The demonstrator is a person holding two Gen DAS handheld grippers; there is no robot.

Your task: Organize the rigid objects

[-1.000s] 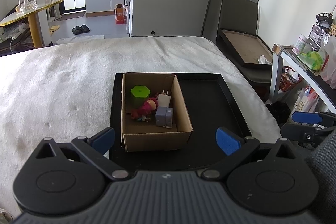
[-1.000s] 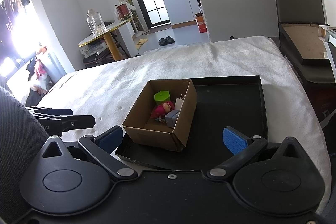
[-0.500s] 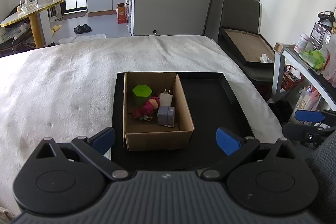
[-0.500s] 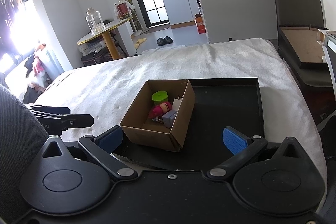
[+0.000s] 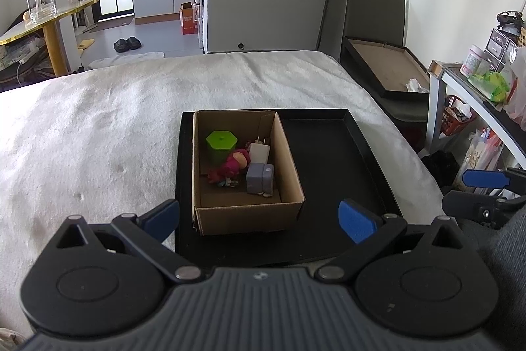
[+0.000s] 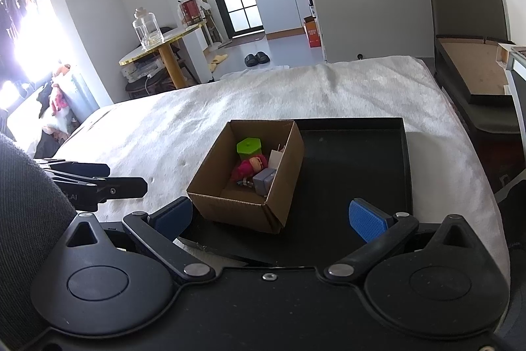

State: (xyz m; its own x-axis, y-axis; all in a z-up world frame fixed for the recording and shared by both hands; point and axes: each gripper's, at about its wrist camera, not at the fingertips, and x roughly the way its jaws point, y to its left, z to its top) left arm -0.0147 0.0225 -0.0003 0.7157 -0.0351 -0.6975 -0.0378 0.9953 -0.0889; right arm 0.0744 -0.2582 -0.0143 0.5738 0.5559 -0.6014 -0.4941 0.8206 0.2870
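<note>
Blanket: a white fleecy blanket (image 5: 98, 134) covers the bed and runs out to the left of everything else.
Left gripper: the left gripper (image 5: 259, 217) hangs low at the near edge of the tray, jaws released and spread wide, nothing between them; its blue pads (image 5: 162, 216) sit one on each side of the box's near wall, clear of it.
Tray: a black tray (image 5: 332, 160) lies flat on the blanket, its right half bare.
Box: an open cardboard box (image 5: 250, 216) stands in the left half of the tray, against the tray's left rim.
Green block: a green hexagonal block (image 5: 221, 142) stands upright in the far left part of the box.
Doll: a small pink doll (image 5: 231, 166) lies on its side just in front of the green block, touching the plug and the grey piece.
White plug: a white charger plug (image 5: 259, 152) leans by the box's right wall, prongs pointing up.
Grey adapter: a grey-lilac boxy adapter (image 5: 259, 178) sits nearest of the four, beside the doll.
Right gripper: the right gripper (image 6: 271, 216) hovers at the tray's near edge, jaws let go and wide apart, holding nothing; its left blue pad (image 6: 174, 216) is near the box's near corner, whether touching I cannot tell.
Side table: a cluttered shelf-table (image 5: 476, 87) stands well off to the right of the bed.
</note>
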